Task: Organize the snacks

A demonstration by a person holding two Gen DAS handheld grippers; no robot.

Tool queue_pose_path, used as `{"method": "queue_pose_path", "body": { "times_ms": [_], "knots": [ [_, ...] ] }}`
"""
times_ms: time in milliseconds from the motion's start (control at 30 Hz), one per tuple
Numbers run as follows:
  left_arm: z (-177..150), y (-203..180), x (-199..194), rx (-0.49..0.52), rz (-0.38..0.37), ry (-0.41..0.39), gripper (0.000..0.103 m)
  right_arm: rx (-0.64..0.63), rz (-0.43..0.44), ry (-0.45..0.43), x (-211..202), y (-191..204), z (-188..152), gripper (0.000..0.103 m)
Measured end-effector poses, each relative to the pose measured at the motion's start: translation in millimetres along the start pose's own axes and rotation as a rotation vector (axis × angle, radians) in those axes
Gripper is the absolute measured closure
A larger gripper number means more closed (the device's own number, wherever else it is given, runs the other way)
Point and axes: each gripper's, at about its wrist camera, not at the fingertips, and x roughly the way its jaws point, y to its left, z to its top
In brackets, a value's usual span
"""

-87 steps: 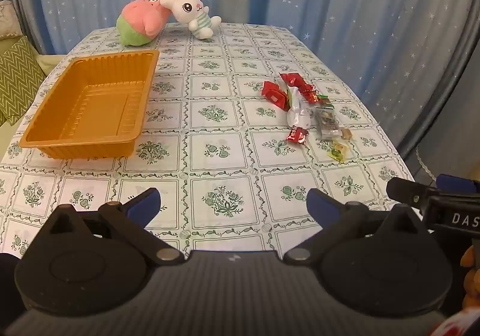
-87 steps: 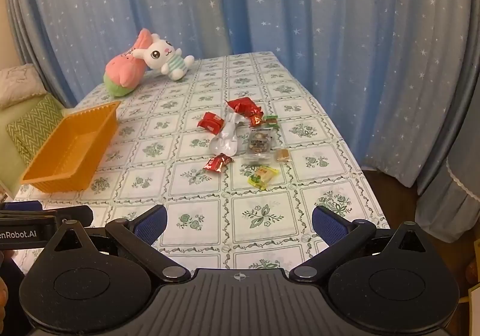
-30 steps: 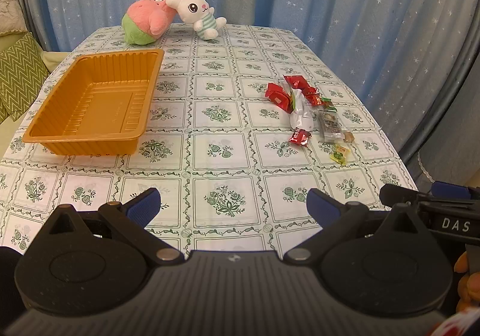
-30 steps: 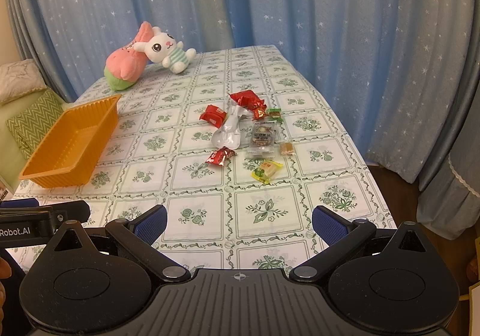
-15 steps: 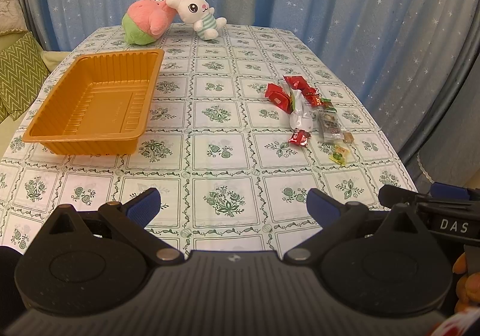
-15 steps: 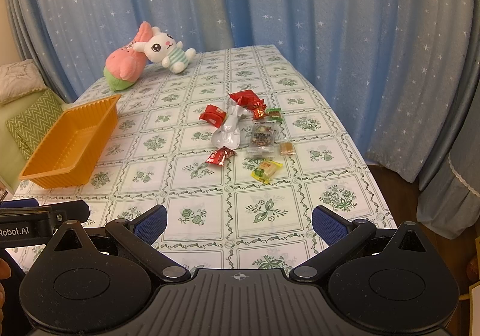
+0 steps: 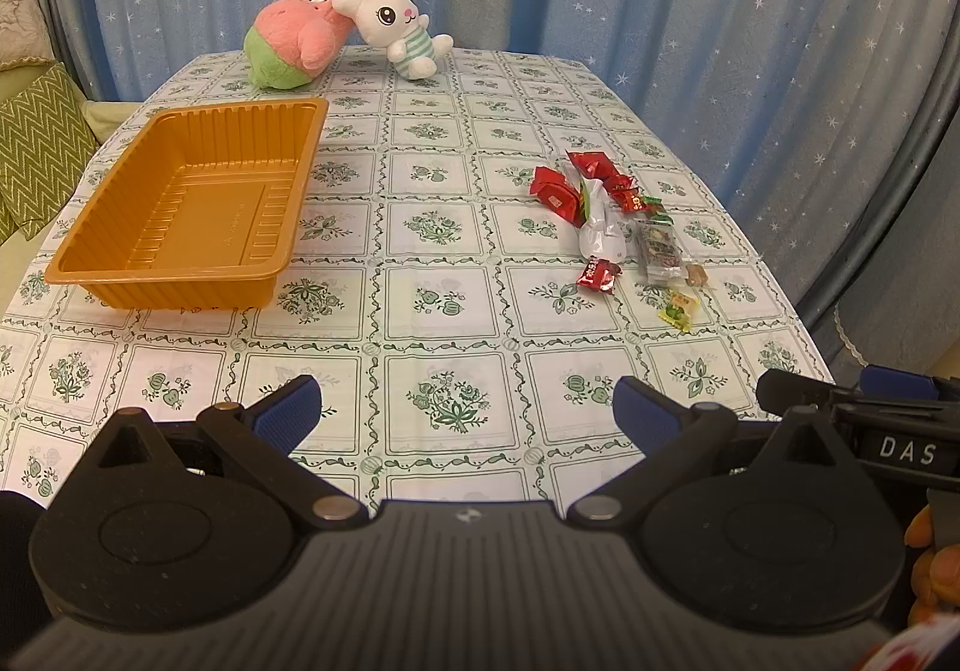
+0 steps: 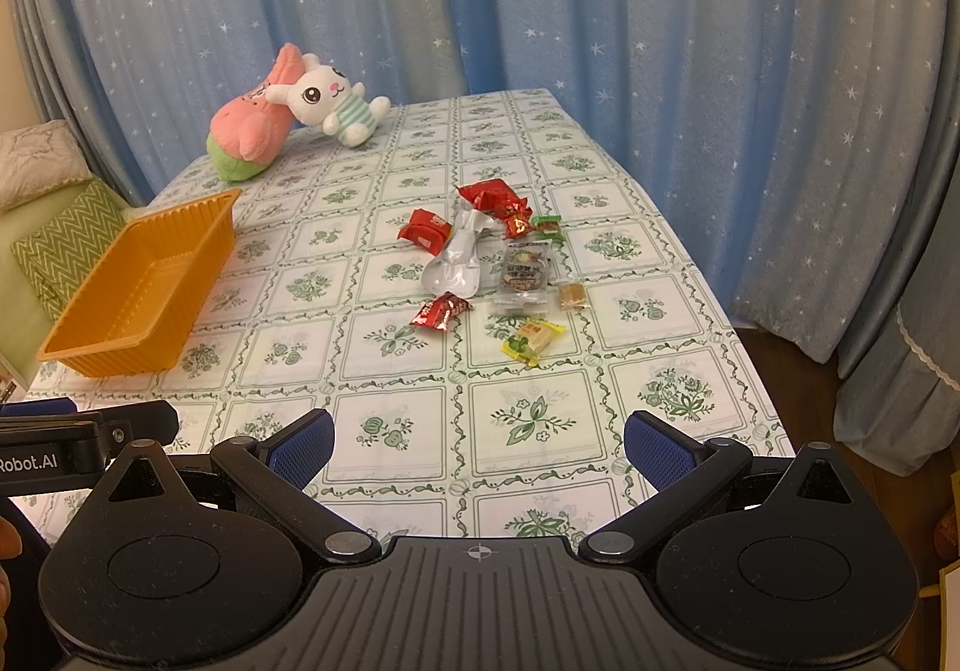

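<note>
Green-print tablecloth (image 8: 420,419) held small crinkly foil/plastic snack packets (image 8: 480,263), likely light, slippery, best pinched mid-body, w/ empty orange ribbed plastic tray (image 7: 192,209) apart; left gripper (image 7: 465,413) & right gripper (image 8: 478,446) wide open, empty.

Table (image 7: 456,311) ahead of both sets of fingers. Tray (image 7: 186,215) on table, ahead and left of left fingers (image 7: 288,419). Snack cluster (image 8: 492,263) on table, straight ahead of right fingers (image 8: 657,455), well right of tray. Two plush toys (image 7: 342,29) touching each other at far table edge, behind tray. Curtain (image 8: 600,11) behind table. Cushion (image 7: 36,155) left of tray, off table.
</note>
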Motion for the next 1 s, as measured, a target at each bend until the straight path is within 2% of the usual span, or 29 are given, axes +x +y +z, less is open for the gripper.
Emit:
{"method": "queue_pose_path", "body": {
  "times_ms": [467,700,867,900,933,1000],
  "knots": [
    [1,0,5,-0.012,-0.02,0.005,0.0,0.011,-0.007,0.0,1,-2,-1,0.0],
    [16,4,26,-0.009,-0.041,0.009,0.0,0.043,-0.039,0.01,10,-9,5,0.001],
    [29,1,45,0.016,-0.059,0.006,0.0,0.091,-0.068,-0.025,23,-21,17,0.001],
    [31,0,50,0.02,-0.061,0.006,0.001,0.103,-0.074,-0.031,28,-23,19,0.002],
    [34,0,55,0.024,-0.064,0.008,0.001,0.115,-0.074,-0.033,34,-25,19,0.012],
    [38,-1,66,0.029,-0.067,0.009,0.002,0.147,-0.068,-0.028,48,-32,22,0.021]
  ]
}}
